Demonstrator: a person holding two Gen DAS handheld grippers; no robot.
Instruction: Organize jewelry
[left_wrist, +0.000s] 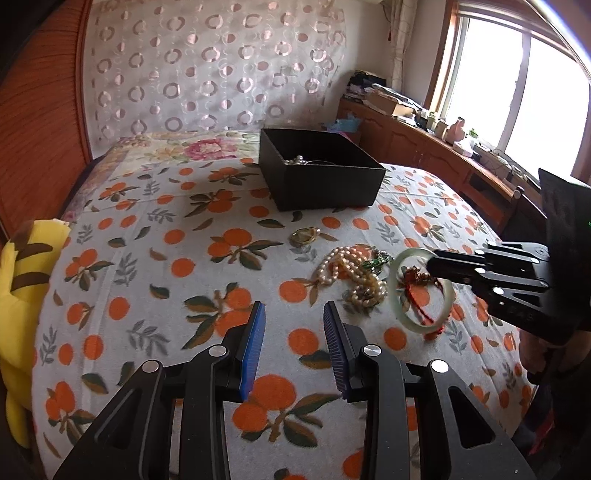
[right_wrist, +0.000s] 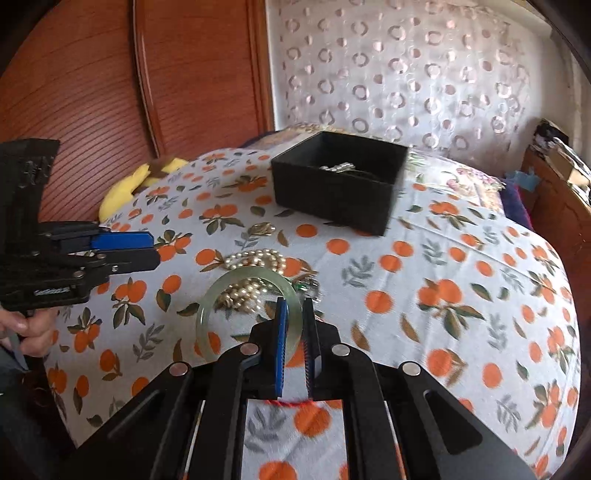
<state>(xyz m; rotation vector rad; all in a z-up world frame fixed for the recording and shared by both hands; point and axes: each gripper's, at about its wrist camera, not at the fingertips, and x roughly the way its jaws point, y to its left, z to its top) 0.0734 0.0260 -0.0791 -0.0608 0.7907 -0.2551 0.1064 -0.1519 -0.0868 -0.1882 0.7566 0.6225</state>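
Note:
My right gripper (right_wrist: 294, 303) is shut on a pale green jade bangle (right_wrist: 221, 291) and holds it tilted just above the bedspread; the bangle also shows in the left wrist view (left_wrist: 400, 295), with the right gripper (left_wrist: 430, 264) at its upper edge. A red cord (left_wrist: 419, 306) lies under the bangle. A pile of pearl necklaces (left_wrist: 351, 269) lies beside it, also seen from the right wrist (right_wrist: 255, 260). A gold piece (left_wrist: 304, 235) lies further back. A black open box (left_wrist: 317, 173) holds some jewelry. My left gripper (left_wrist: 294, 308) is open and empty, left of the pile.
The orange-print bedspread (left_wrist: 177, 258) covers a bed. A yellow plush toy (left_wrist: 26, 280) lies at its left edge. A wooden headboard (right_wrist: 92, 92) and a patterned curtain (left_wrist: 207, 66) stand behind. A wooden sideboard (left_wrist: 443, 162) with clutter runs under the window on the right.

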